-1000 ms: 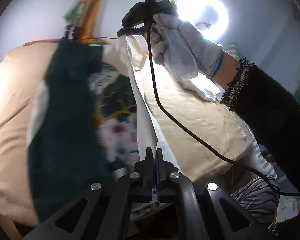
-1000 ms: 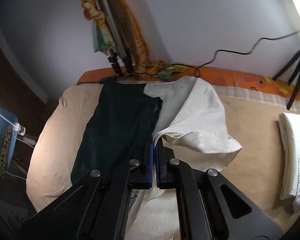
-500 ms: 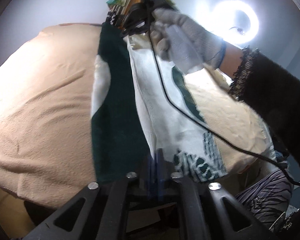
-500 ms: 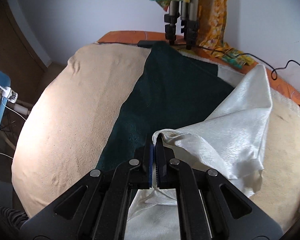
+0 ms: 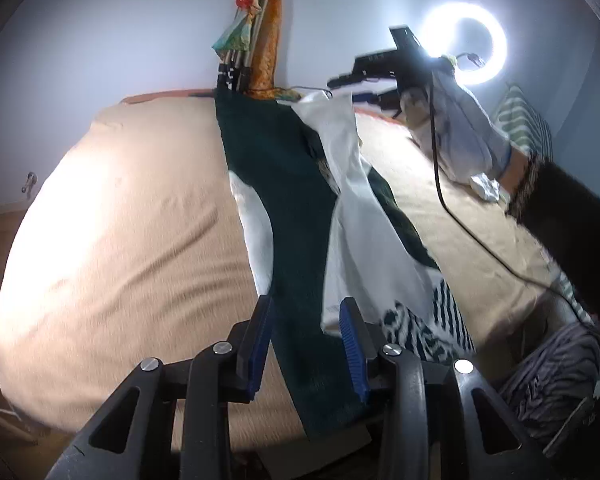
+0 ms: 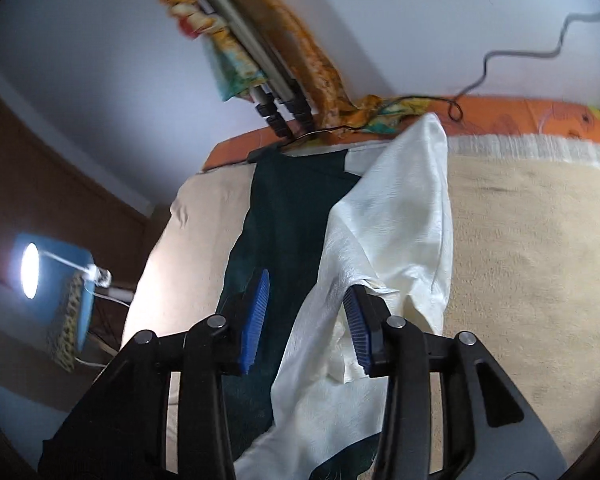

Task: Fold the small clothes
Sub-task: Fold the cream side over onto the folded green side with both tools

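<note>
A dark green garment [image 5: 284, 184] with a white lining [image 5: 364, 208] lies lengthwise on the beige bed [image 5: 132, 232], its white side folded over the green. My left gripper [image 5: 308, 320] is open just above the garment's near end, holding nothing. My right gripper [image 6: 306, 308] is open over the white fold [image 6: 396, 216] and the green cloth [image 6: 284, 216]. In the left wrist view the right gripper [image 5: 360, 84] hangs in a gloved hand above the garment's far end, jaws apart.
A folded tripod [image 6: 260, 80] draped with an orange patterned cloth leans at the wall past the bed's head. A ring light [image 5: 464, 44] glows at right. A black cable [image 5: 460, 216] crosses the bed. A lamp [image 6: 30, 276] stands left of the bed.
Both grippers were shut on the garment's white edge and have opened and let it go. The white side now lies folded over the green cloth on the bed.
</note>
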`<state>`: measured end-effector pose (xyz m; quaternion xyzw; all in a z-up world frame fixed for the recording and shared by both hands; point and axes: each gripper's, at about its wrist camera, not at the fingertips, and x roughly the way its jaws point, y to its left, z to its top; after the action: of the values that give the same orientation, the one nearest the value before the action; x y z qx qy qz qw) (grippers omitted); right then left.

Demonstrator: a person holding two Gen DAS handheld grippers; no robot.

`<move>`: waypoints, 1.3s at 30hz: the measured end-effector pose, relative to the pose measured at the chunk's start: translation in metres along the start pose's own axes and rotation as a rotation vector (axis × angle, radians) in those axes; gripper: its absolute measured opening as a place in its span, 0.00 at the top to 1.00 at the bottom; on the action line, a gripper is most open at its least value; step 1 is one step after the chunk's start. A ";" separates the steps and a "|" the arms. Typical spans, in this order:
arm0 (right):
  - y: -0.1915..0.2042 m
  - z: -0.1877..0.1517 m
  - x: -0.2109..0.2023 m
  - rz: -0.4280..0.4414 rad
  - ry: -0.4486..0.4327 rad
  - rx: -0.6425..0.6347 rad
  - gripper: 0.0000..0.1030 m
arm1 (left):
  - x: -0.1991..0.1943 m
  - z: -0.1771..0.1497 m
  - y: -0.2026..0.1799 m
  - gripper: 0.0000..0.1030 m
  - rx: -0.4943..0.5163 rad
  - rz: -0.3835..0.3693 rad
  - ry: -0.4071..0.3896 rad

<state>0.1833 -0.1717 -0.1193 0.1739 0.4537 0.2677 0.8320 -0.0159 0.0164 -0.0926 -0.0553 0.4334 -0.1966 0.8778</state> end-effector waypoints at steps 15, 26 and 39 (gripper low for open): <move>0.030 -0.009 0.029 0.002 0.212 -0.001 0.48 | 0.090 0.006 -0.036 0.84 0.101 -0.032 0.146; 0.061 -0.030 0.073 -0.123 0.246 -0.181 0.71 | 0.046 -0.015 -0.039 1.00 0.026 -0.066 0.104; 0.035 -0.019 0.001 -0.089 0.087 -0.142 0.71 | 0.002 -0.010 -0.015 0.61 0.043 -0.008 0.053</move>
<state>0.1580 -0.1421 -0.1113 0.0823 0.4768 0.2693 0.8327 -0.0271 0.0022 -0.0967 -0.0331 0.4519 -0.2106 0.8662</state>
